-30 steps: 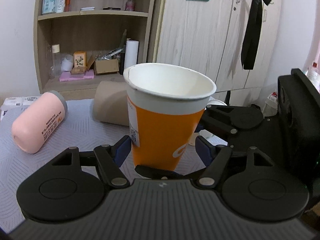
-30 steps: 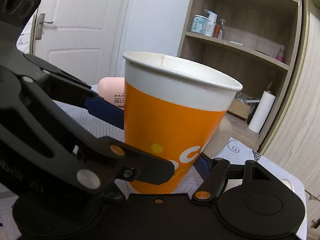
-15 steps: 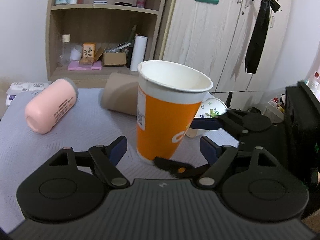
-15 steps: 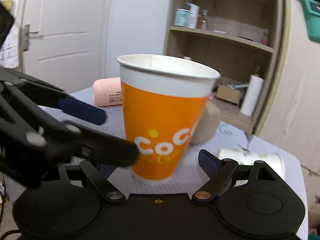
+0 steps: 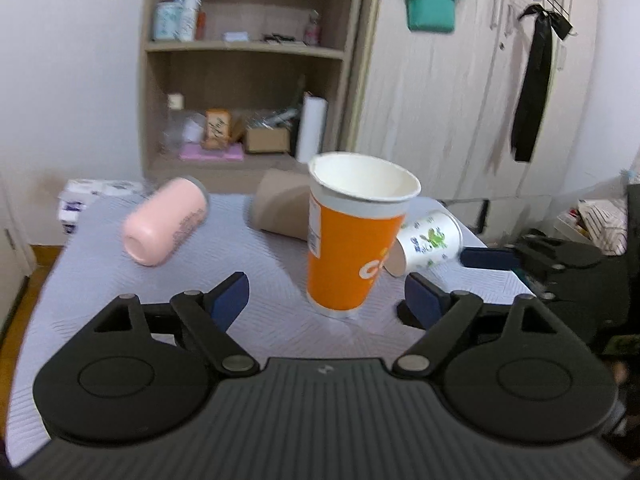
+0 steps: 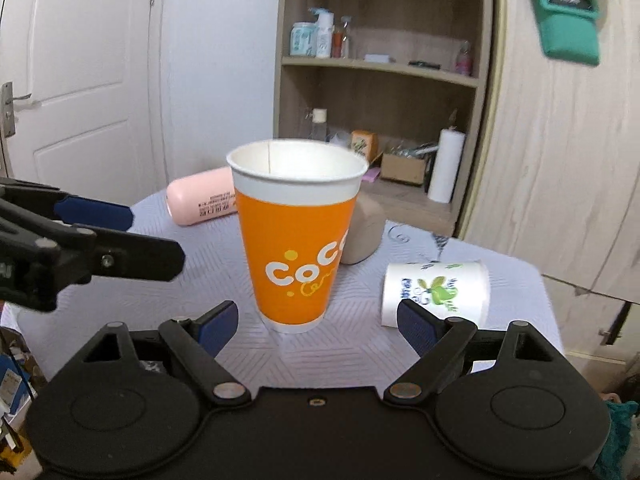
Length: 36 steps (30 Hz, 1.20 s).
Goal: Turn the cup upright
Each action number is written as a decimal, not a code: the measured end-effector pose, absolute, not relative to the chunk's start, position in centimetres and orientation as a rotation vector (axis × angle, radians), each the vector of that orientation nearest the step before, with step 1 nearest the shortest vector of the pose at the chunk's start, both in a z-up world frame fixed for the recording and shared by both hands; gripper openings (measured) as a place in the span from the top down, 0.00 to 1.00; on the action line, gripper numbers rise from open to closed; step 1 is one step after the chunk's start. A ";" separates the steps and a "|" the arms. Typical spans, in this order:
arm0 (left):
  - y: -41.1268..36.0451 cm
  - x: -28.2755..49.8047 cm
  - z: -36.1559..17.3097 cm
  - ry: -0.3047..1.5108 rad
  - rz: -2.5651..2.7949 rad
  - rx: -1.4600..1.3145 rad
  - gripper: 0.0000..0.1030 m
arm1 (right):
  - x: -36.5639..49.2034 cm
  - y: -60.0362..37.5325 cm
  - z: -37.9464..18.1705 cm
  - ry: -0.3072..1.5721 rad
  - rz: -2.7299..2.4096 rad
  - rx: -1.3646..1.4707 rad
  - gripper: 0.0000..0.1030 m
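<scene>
The orange cup (image 5: 352, 248) stands upright, mouth up, on the pale patterned table (image 5: 100, 280), free of both tools. The left gripper (image 5: 326, 296) is spread wide with nothing between its blue pads, the cup's base just ahead of the gap at 12 o'clock. The right gripper (image 6: 318, 322) is equally wide and empty, with the cup again at 12 o'clock just beyond its fingertips (image 6: 218, 322). Only the right wrist view shows the white "CoCo" lettering on the cup's wall and the seam inside its rim; the left wrist view shows a printed label strip down the cup's left side instead. Each view catches the other tool: from the left wrist the right gripper reaches in at 3 o'clock, and from the right wrist the left gripper enters at 9 o'clock. A pink bottle (image 5: 164, 222) lies on its side at 10 o'clock of the cup, a brown cup (image 5: 280, 212) lies behind it, and a white leaf-print cup (image 6: 436, 290) lies on its side at 3 o'clock. The right wrist view alone shows a white door (image 6: 80, 80).
</scene>
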State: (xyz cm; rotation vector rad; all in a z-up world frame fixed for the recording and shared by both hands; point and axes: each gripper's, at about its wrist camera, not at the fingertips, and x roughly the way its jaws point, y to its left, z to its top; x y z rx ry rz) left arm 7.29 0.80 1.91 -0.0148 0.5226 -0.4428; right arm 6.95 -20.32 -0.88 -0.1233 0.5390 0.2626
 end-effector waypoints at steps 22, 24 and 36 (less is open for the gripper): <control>2.9 0.4 4.8 0.428 -0.299 -0.017 0.02 | -0.6 -20.7 3.4 0.348 0.024 -0.108 0.00; 2.9 0.2 4.7 0.427 -0.298 -0.015 0.01 | -0.5 -20.5 3.3 0.363 -0.011 -0.107 0.00; 3.4 0.0 4.3 0.443 -0.288 -0.032 0.00 | -2.5 -20.5 3.8 0.383 -0.043 -0.070 0.00</control>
